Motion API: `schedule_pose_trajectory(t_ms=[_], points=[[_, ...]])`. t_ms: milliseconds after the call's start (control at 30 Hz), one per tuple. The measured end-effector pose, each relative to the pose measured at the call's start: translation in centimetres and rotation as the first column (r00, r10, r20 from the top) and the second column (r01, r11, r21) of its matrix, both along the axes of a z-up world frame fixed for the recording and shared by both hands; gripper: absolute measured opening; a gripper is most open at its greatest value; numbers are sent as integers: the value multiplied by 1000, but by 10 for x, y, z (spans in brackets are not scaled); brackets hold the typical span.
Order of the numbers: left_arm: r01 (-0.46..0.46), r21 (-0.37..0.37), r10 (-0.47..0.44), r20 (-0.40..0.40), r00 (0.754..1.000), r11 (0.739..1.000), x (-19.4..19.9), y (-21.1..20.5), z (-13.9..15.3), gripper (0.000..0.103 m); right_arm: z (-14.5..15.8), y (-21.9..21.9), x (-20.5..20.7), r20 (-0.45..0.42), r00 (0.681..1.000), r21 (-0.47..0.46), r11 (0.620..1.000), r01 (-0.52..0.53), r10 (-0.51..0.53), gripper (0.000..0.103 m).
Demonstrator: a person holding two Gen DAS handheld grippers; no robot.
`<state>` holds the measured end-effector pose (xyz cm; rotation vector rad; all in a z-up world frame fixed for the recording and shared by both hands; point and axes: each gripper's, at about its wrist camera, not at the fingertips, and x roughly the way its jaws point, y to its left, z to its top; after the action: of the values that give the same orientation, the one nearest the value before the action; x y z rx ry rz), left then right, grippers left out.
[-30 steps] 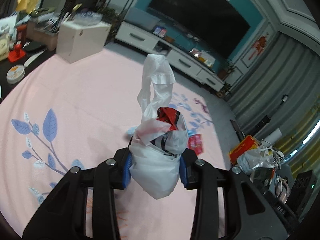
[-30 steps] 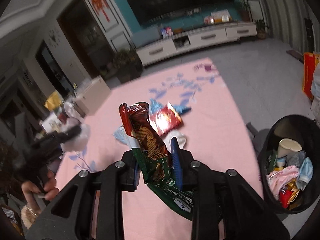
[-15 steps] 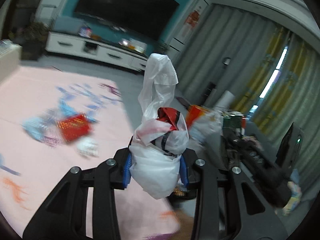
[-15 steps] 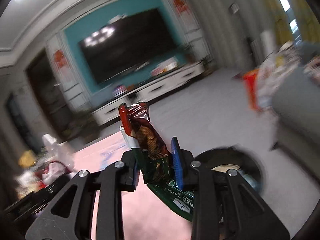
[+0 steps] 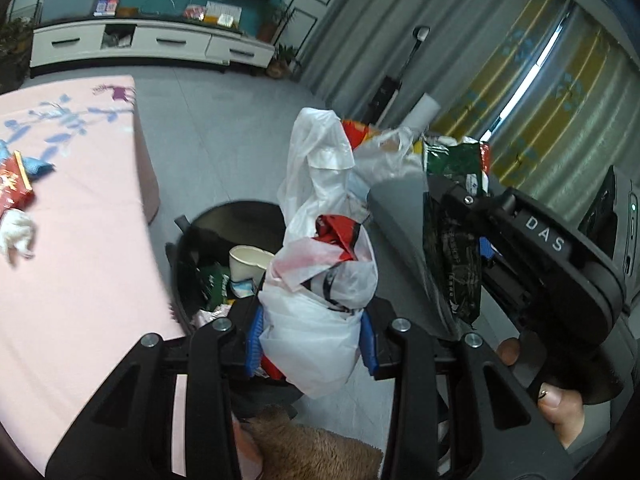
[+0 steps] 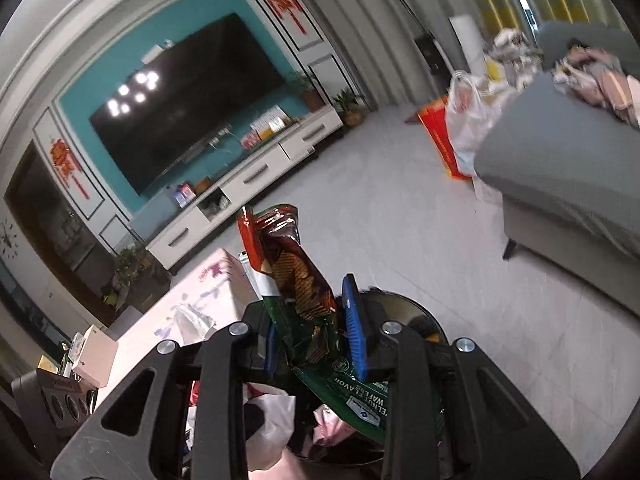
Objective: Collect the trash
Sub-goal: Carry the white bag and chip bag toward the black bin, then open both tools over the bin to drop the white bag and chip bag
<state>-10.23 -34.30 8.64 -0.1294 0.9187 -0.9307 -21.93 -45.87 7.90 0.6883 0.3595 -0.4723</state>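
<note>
- While both grippers hang above the black bin (image 5: 188, 240), we carry one piece of trash in each: the left gripper (image 5: 312, 340) has its blue pads pressed into the sides of a stuffed white plastic bag (image 5: 316, 312), and the right gripper (image 6: 312, 332) is clamped on a green and brown wafer wrapper (image 6: 296, 280).
- The bag sits between the left fingers directly over the bin's near rim, its loose handles standing up and a red scrap showing at its mouth.
- The wrapper stands up out of the right fingers, with its printed tail hanging below them over the bin's opening.
- We judge the bag light and soft; its thin film looks slippery and yields under the pads, so a hold low on the bulging body, as now, seems safer than one on the floppy handles.
- We judge the wrapper nearly weightless, crinkly and limp; pinched mid-length it keeps its shape, though it may cling to a pad on release.
- The bin already holds a paper cup (image 5: 250, 260) and other scraps, and more litter lies on the pink table (image 5: 80, 280), among it a red packet (image 5: 12, 188).
</note>
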Motion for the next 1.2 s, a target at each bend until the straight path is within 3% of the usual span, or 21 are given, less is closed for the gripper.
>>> schedule_pose_trajectory(t_ms=[433,500,567,600,667,833,1000,1100,1200], points=[[53,122,-42,-90,995,991,12,-56,-51,42,-40,-20,26,-121,992,99,995,-12,24,37],[62,123,-49,-104,993,991,12,-59,-55,49,-42,-20,28,-136,990,103,995,-15,29,44],[61,123,-48,-105,993,991,12,-56,-54,66,-42,-20,28,-146,989,107,994,-5,20,53],[56,124,-44,-96,994,991,11,-54,-52,70,-41,-20,28,-146,989,104,995,1,14,62],[39,125,-29,-78,997,991,11,-49,-48,91,-37,-18,25,-137,991,86,996,11,1,74],[-41,104,45,-38,998,994,18,-13,-27,99,-29,-12,22,-101,995,67,998,15,-8,90],[-139,107,139,12,990,984,33,38,-8,100,-23,2,31,-88,996,34,999,0,3,95],[-214,116,208,66,976,970,45,80,8,100,-16,19,43,-81,996,-20,1000,-24,22,98],[-312,122,293,146,945,942,58,126,24,100,-10,39,54,-62,997,-75,995,-58,53,99]])
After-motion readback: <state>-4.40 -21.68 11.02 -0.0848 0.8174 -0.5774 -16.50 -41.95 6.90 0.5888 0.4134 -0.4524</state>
